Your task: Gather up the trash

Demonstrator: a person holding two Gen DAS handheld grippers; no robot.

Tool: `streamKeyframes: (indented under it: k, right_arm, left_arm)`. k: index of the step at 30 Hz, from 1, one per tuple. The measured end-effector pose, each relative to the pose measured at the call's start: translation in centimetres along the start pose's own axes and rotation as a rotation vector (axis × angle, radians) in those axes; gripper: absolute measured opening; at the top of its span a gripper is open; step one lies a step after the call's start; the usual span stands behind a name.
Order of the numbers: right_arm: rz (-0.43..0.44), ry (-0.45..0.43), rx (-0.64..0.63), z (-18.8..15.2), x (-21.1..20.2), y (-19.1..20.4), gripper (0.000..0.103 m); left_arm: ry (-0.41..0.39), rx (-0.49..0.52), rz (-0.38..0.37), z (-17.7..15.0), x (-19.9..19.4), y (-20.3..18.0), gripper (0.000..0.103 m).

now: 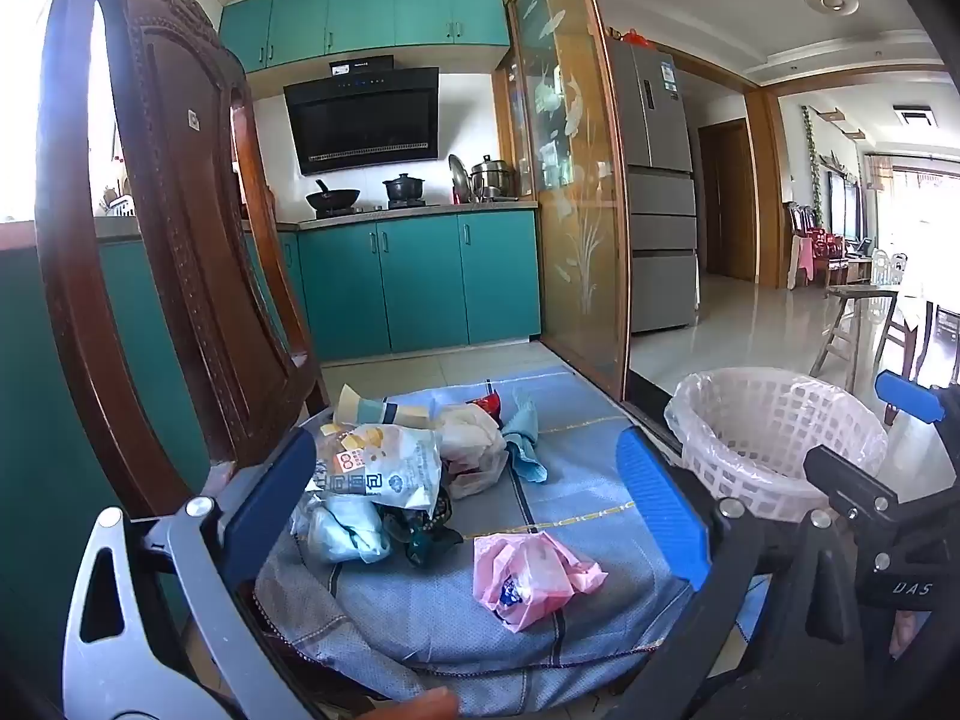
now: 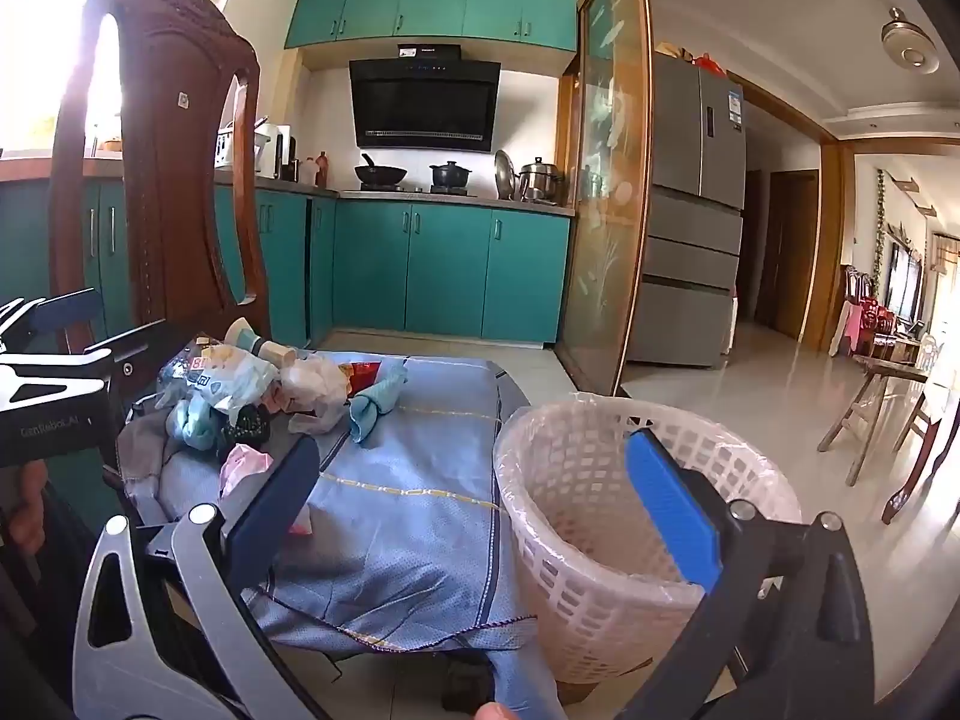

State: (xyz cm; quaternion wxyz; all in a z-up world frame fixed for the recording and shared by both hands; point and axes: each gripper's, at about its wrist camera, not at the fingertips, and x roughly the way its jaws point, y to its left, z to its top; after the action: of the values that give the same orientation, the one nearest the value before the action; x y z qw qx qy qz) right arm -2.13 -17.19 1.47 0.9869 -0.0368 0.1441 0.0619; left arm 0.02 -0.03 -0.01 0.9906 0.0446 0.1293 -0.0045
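Two hand-held grippers hang over a chair seat draped in a blue cloth (image 1: pixel 576 480), both spread wide with nothing between their blue pads. Nearest the left gripper (image 1: pixel 480 492), a crumpled pink plastic bag (image 1: pixel 528 576) with a blue-and-white print lies alone on the cloth. Beyond it sits a heap of litter (image 1: pixel 396 468): a white printed food wrapper, pale blue crumpled plastic, a dark wrapper, a translucent bag and a folded light-blue scrap. The right gripper (image 2: pixel 480 510) hovers at a pink lattice wastebasket (image 2: pixel 576 540), lined with clear plastic, just beside the seat. Behind rise the carved wooden chair back (image 1: pixel 180 228) and teal kitchen cabinets (image 1: pixel 420 282).
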Motion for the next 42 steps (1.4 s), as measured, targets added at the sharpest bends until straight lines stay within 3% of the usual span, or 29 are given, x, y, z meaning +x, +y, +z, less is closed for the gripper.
streamKeyframes:
  k: [42]
  right_arm:
    - [-0.004, 0.01, -0.01, -0.2, 0.7, 0.3, 0.1]
  left_arm:
    - [0.007, 0.017, 0.007, -0.5, 0.5, 0.0, 0.1]
